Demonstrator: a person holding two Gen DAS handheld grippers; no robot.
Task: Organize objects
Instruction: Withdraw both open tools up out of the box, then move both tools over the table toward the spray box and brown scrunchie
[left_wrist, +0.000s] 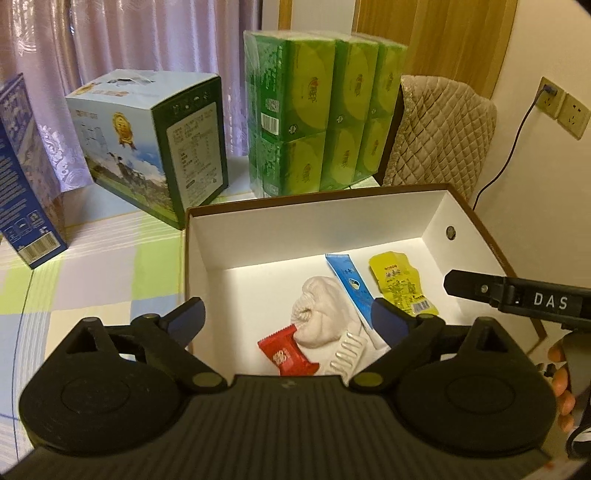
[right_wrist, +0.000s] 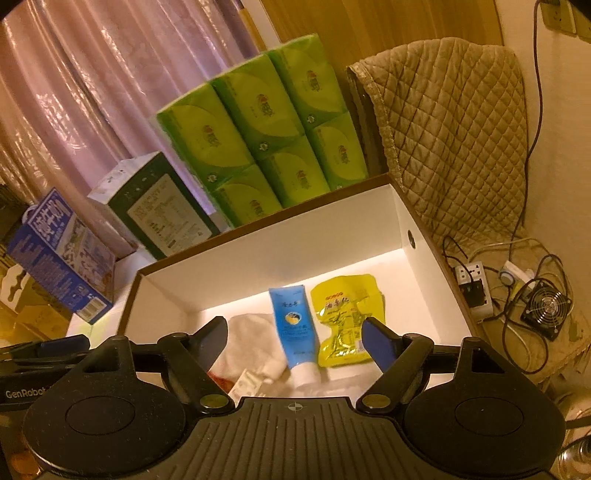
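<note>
An open white cardboard box (left_wrist: 258, 236) (right_wrist: 280, 243) with brown rim sits on the table. Inside lie a crumpled white cloth (left_wrist: 321, 310) (right_wrist: 251, 343), a blue tube (left_wrist: 351, 284) (right_wrist: 295, 325), a yellow snack pouch (left_wrist: 400, 284) (right_wrist: 343, 314), a red wrapped snack (left_wrist: 284, 350) and a white comb (left_wrist: 345, 352). My left gripper (left_wrist: 290, 314) hangs open above the box's near side, nothing between its fingers. My right gripper (right_wrist: 295, 336) is open too, over the tube and pouch, empty. The right gripper's finger (left_wrist: 476, 288) shows at the box's right edge.
Behind the box stand a green tissue multipack (left_wrist: 314, 125) (right_wrist: 258, 140), a milk carton box (left_wrist: 155, 144) (right_wrist: 159, 210) and a blue box (left_wrist: 22, 177) (right_wrist: 62, 254). A quilted cover (left_wrist: 439, 129) (right_wrist: 454, 140) sits at right, with a power strip (right_wrist: 474, 288), cables and a small fan (right_wrist: 546, 306). A hand (left_wrist: 561, 384) holds the right gripper.
</note>
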